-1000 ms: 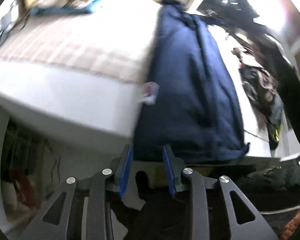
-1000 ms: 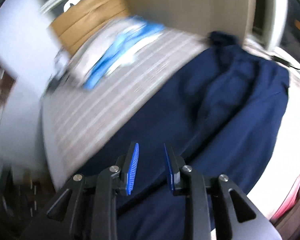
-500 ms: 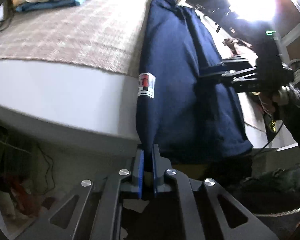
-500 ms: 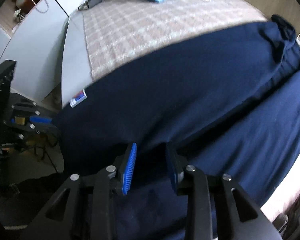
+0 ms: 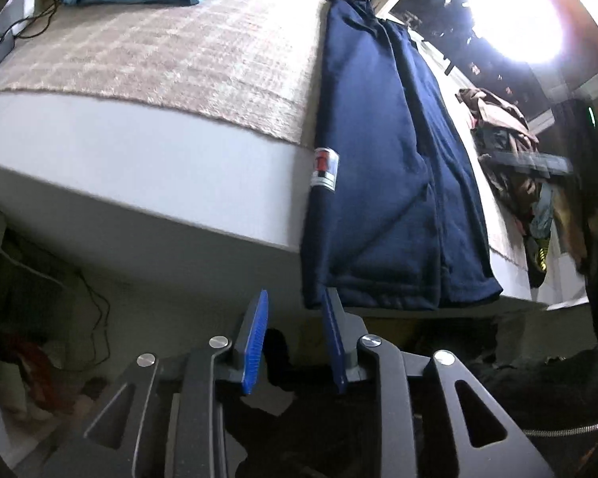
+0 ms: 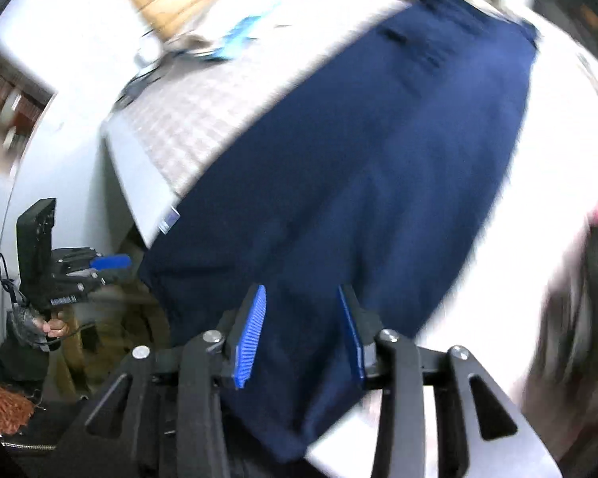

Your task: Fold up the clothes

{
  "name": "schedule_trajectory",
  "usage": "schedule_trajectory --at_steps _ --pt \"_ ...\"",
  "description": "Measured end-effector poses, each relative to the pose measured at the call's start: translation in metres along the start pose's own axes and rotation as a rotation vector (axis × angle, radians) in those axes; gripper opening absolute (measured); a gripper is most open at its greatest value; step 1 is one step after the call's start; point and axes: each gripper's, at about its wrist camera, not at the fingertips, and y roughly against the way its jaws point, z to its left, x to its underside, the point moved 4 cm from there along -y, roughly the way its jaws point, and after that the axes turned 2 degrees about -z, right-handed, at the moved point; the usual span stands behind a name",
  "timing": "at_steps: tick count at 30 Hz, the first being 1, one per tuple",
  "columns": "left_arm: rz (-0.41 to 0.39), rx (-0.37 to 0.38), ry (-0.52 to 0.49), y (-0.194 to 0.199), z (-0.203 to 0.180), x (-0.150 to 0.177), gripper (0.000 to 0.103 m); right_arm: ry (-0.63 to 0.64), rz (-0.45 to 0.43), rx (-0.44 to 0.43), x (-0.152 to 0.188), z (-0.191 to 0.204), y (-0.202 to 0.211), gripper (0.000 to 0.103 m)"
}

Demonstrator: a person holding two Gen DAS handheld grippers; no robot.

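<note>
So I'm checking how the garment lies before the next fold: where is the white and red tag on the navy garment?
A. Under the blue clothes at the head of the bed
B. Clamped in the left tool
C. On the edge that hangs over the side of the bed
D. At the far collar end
C: in the left wrist view the tag sits on the navy garment where it drapes over the bed side.

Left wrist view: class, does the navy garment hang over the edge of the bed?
Yes, the navy garment drapes past the bed edge, its hem hanging below.
</note>
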Motion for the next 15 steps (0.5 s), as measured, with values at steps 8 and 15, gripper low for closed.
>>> schedule_trajectory --at_steps 8,15 --pt "0.128 0.035 -0.106 -0.024 -0.011 -0.022 0.034 -0.386 -0.089 0.043 0.119 -0.012 -0.005 0.037" --pt "0.184 0.029 -0.268 -0.017 -0.034 -0.021 0.034 -0.194 -0.16 0.154 0.159 0.038 0.0 0.037"
